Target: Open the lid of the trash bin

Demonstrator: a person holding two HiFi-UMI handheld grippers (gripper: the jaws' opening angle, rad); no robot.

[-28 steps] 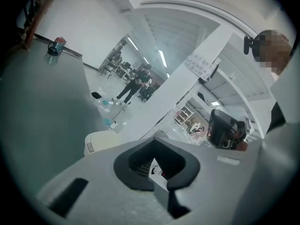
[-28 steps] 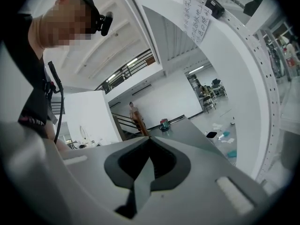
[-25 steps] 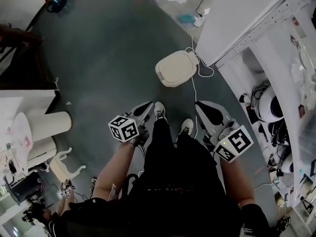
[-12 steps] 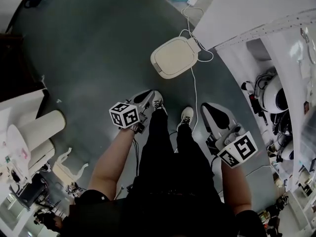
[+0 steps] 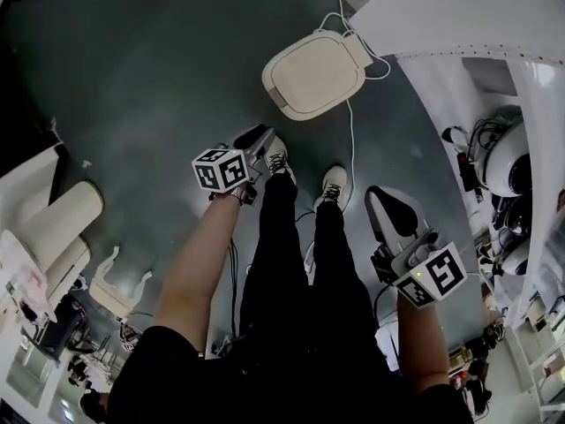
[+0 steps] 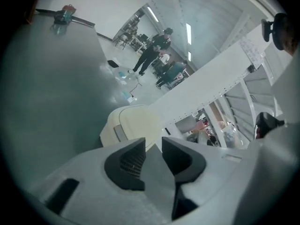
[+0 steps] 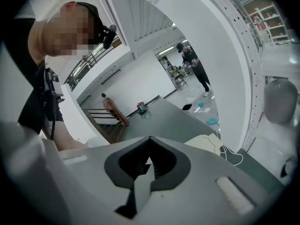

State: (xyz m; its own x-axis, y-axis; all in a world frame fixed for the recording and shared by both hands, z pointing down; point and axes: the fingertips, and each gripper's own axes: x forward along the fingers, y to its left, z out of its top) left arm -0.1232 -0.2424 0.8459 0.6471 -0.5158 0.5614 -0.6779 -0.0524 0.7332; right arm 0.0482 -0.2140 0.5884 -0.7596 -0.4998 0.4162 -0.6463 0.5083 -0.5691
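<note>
The trash bin [image 5: 313, 73] is cream, its flat lid down, and it stands on the grey floor just ahead of my feet. My left gripper [image 5: 252, 138] is held short of the bin's near edge and points at it. In the left gripper view its jaws [image 6: 153, 146] are opening, a narrow gap between them with nothing in it, and the bin [image 6: 129, 125] lies right beyond the tips. My right gripper [image 5: 387, 203] hangs lower and to the right, apart from the bin. Its jaws [image 7: 150, 142] are shut with nothing in them, and the bin [image 7: 204, 143] shows past them.
A white cable [image 5: 350, 148] runs from the bin back between my shoes [image 5: 332, 184]. A white table edge [image 5: 459, 25] rises right of the bin, with equipment [image 5: 512, 162] below it. White cylinders [image 5: 62, 215] stand at the left. People [image 6: 150, 55] stand far off.
The bin has come closer and larger in the head view. Both grippers have dropped lower, the left one nearing the bin's front edge.
</note>
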